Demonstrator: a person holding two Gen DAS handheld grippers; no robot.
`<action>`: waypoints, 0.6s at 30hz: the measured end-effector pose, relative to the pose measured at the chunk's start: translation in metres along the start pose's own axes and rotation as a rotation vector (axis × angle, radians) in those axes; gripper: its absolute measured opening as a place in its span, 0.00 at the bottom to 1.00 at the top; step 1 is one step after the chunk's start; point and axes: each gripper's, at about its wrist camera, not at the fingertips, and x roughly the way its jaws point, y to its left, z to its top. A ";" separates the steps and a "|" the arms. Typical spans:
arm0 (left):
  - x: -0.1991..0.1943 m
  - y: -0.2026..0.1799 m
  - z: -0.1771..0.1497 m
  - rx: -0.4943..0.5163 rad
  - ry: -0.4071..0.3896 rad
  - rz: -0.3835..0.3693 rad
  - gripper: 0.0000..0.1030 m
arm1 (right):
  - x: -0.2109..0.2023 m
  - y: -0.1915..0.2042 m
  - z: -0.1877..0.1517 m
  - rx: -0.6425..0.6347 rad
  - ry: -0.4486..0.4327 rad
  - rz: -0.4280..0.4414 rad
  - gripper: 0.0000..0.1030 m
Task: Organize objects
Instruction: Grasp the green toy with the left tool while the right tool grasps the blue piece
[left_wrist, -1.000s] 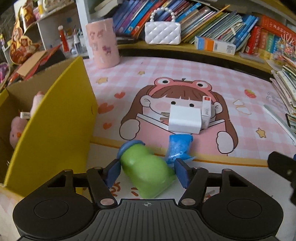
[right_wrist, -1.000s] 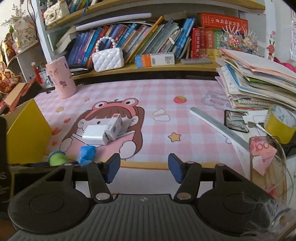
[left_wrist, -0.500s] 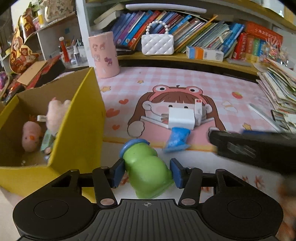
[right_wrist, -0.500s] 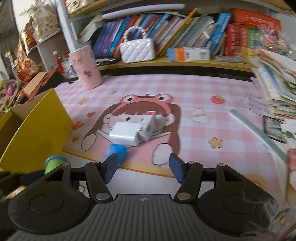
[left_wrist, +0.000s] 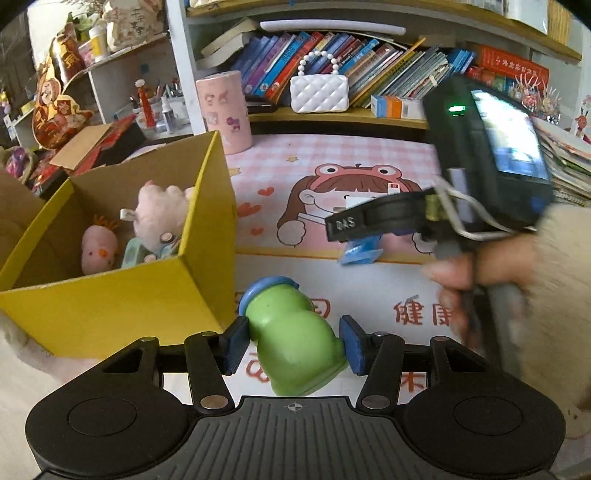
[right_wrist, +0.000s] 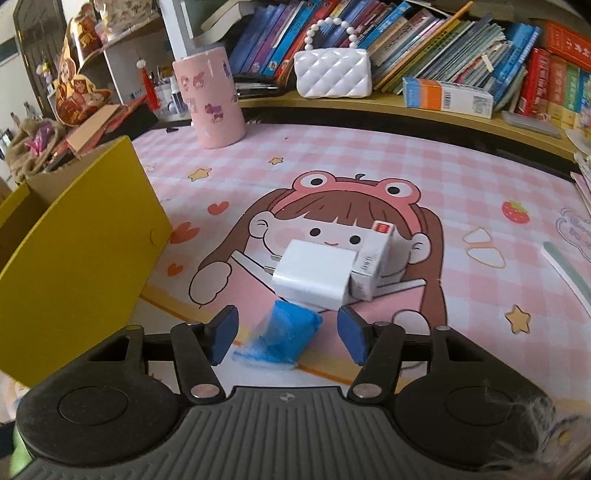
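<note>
left wrist: low, forward | right wrist: closer (both see mat (left_wrist: 332, 173))

We have closed our left gripper (left_wrist: 293, 345) on the green bottle (left_wrist: 295, 339); a second ago the pads stood apart from it, and now both press its sides. The bottle has come up off the mat and sits beside the front corner of the yellow box (left_wrist: 110, 306), whose inside now shows. Our right gripper (right_wrist: 288, 336) has moved in from the far side, and its jaws, just closing a little, now stand either side of the blue packet (right_wrist: 282, 338) without touching it.
</note>
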 end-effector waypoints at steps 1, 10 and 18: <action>-0.003 0.001 -0.001 -0.002 -0.002 0.000 0.50 | 0.004 0.002 0.001 -0.007 0.010 -0.006 0.53; -0.022 0.019 -0.013 -0.029 -0.021 0.015 0.50 | 0.007 0.012 -0.009 -0.058 0.019 -0.050 0.31; -0.033 0.034 -0.023 -0.039 -0.058 -0.035 0.50 | -0.034 0.019 -0.020 -0.020 -0.026 -0.080 0.27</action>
